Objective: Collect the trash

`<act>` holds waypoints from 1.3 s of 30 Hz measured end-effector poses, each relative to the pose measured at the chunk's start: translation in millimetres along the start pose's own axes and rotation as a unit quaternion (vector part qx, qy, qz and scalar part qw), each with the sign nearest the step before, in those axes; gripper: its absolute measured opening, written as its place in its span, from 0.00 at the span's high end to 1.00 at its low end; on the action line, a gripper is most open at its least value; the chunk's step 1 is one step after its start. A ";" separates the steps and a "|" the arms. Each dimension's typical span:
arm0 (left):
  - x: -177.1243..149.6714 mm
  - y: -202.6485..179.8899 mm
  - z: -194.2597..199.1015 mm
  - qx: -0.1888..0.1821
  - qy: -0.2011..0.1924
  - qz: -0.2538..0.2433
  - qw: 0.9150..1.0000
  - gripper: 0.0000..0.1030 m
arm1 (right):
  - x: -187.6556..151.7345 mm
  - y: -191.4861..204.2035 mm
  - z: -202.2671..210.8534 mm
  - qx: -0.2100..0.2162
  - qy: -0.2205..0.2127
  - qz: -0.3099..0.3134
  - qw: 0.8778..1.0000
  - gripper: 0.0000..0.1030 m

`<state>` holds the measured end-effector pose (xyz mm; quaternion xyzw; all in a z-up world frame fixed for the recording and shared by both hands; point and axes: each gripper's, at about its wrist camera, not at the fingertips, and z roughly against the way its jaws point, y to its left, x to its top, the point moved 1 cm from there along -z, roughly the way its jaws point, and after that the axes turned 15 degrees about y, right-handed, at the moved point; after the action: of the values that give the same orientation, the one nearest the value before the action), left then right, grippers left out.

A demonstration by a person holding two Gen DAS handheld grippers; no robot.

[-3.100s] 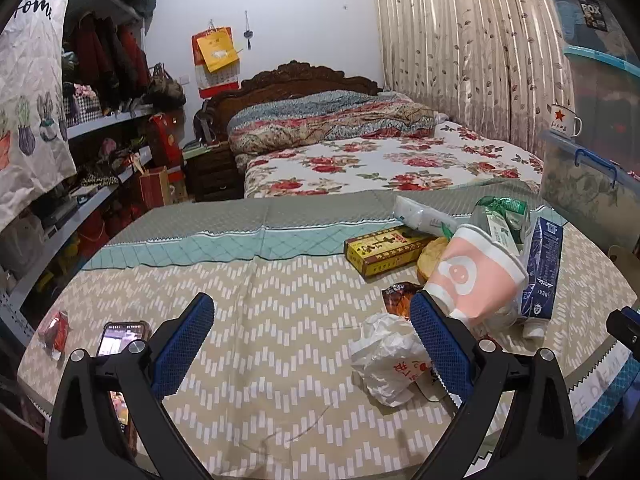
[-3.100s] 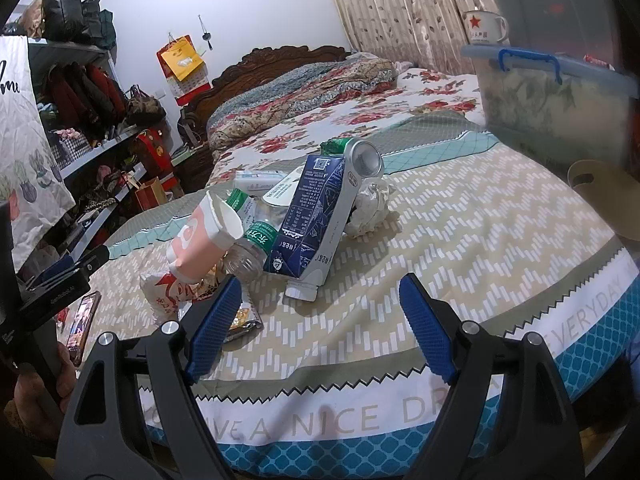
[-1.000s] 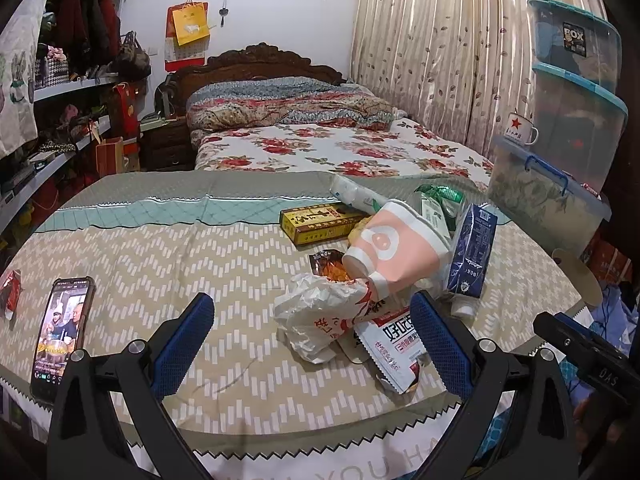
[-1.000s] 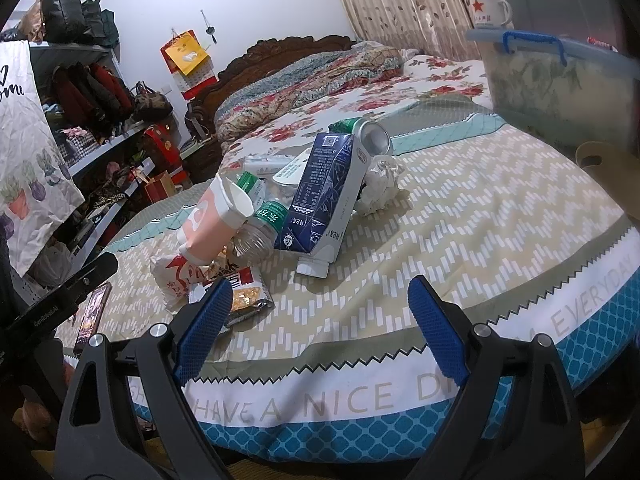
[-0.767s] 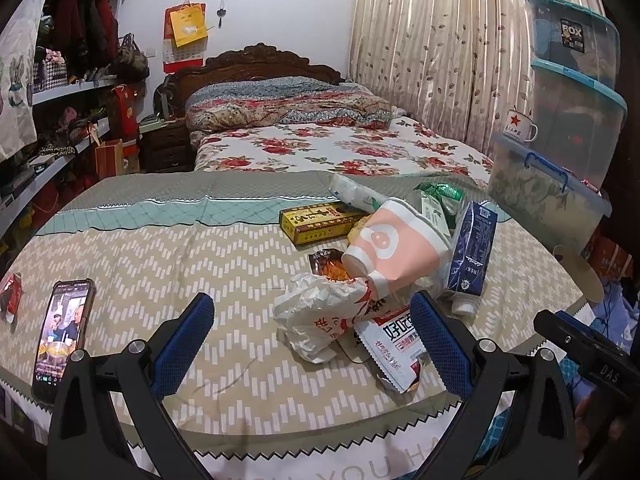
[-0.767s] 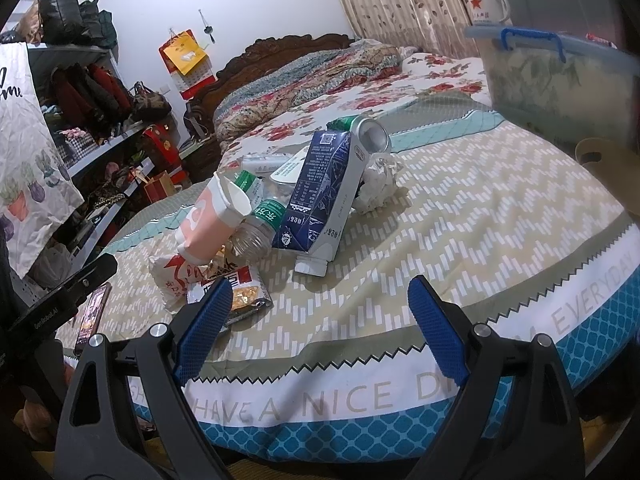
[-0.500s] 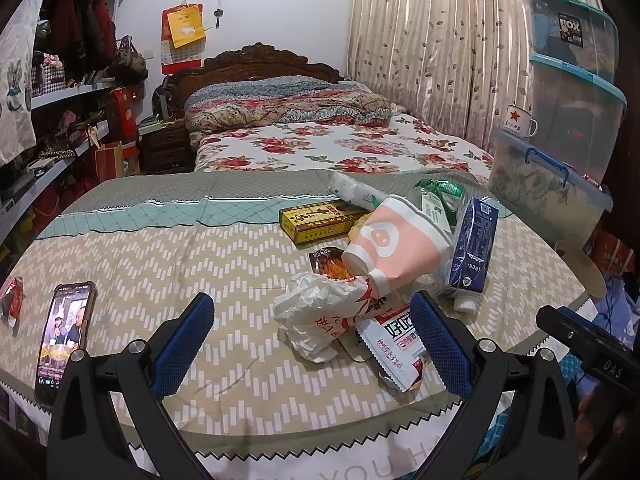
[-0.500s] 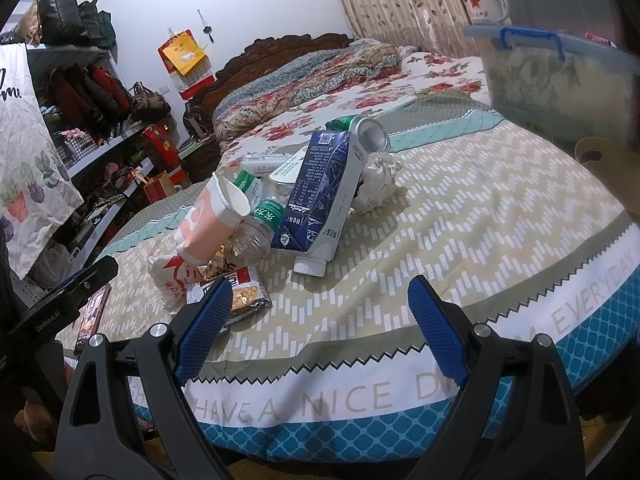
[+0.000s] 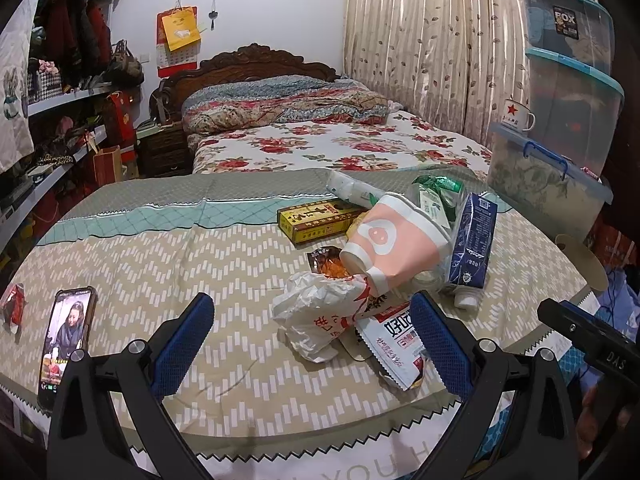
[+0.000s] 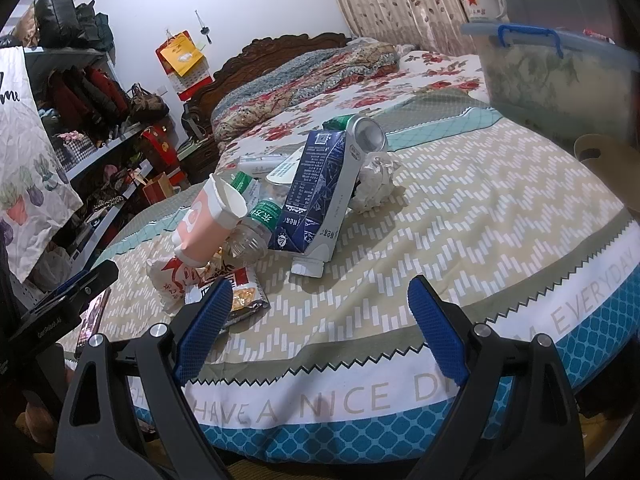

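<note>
A heap of trash lies on the round table (image 9: 200,264): a crumpled white plastic bag (image 9: 320,316), a pink paper cup (image 9: 384,248) on its side, a blue milk carton (image 9: 472,244), a yellow box (image 9: 320,222), a snack wrapper (image 9: 396,340). In the right wrist view I see the carton (image 10: 316,192), the cup (image 10: 208,220), a plastic bottle (image 10: 256,228), a can (image 10: 366,134) and a crumpled tissue (image 10: 376,180). My left gripper (image 9: 312,344) is open just before the bag. My right gripper (image 10: 316,324) is open at the table's near edge, empty.
A phone (image 9: 66,332) with a lit screen lies at the table's left edge. Stacked plastic storage boxes (image 9: 548,168) with a mug (image 9: 516,114) stand at the right. A bed (image 9: 320,140) is behind the table, shelves (image 9: 60,120) on the left.
Over three seconds the left gripper swung right to face the trash heap. In the last second both grippers have barely moved and stay open.
</note>
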<state>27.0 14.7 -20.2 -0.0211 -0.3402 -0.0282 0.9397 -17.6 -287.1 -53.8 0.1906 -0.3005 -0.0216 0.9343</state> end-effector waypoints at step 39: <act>57.2 -41.6 -79.3 -0.062 0.056 -0.117 0.990 0.08 | 64.1 -10.5 -38.8 0.010 0.014 -0.013 1.000 0.13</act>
<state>118.6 -33.6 -43.6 -0.0378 -0.2847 -0.1604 0.9443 57.8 -293.5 -51.1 0.2044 -0.2855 -0.0283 0.9359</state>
